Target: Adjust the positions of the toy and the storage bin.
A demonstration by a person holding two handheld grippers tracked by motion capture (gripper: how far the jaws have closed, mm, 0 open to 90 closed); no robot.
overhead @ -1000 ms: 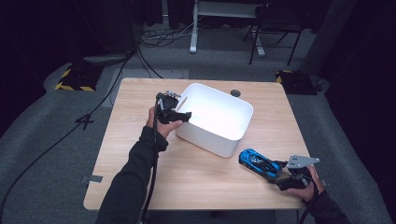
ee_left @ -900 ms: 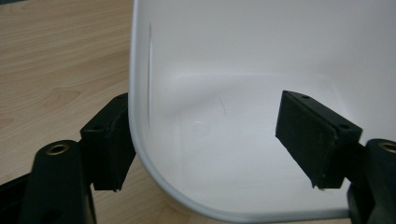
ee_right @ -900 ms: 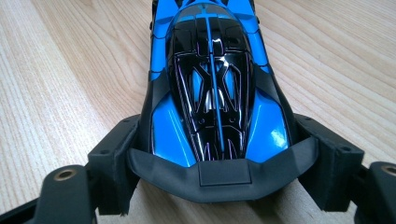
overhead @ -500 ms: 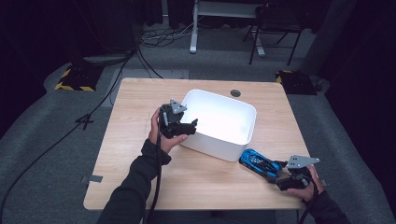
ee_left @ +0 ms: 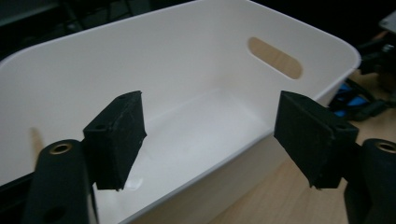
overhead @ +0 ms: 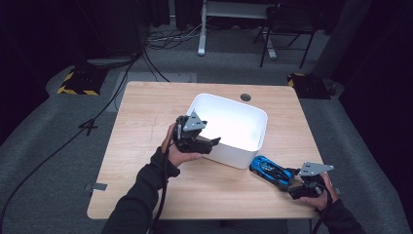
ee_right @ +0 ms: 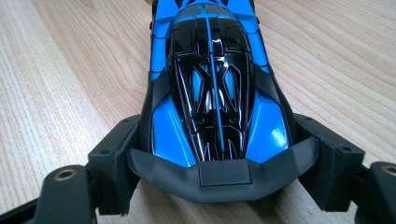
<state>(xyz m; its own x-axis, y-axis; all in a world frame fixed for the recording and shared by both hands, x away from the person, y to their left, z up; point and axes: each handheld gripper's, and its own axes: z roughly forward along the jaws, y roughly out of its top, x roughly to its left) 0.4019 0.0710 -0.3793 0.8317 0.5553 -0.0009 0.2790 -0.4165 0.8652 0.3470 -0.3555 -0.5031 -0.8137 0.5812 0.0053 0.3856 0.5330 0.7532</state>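
A grey carpeted floor (overhead: pixel 44 161) is spreading around everything, with black cables (overhead: pixel 104 105) trailing across it, two yellow-and-black striped blocks (overhead: pixel 78 84) sitting on it at the far left and far right, and the white legs of a desk (overhead: pixel 201 29) and one dark chair (overhead: pixel 285 24) standing at the back of the dim room. One light wooden worktop (overhead: pixel 146 122) is carrying the things; a small dark round hole (overhead: pixel 245 97) is showing near its far edge.

One white bin (overhead: pixel 253 129) is sitting on the worktop right of centre, with an oval handle slot (ee_left: pixel 274 58) in its end wall; its inside is looking bare, though a corner is hidden behind the tongs.

One blue and black toy car (overhead: pixel 270 170) is lying on the worktop just beside the bin's near right corner, its tail (ee_right: pixel 224 175) towards the person.

Two tongs are in use, one in each hand. The left tongs (overhead: pixel 213 142) are hovering at the bin's near left rim, standing apart with nothing between them, having just been closing a little. The right tongs (overhead: pixel 288 185) are clamping the car's tail from both sides.
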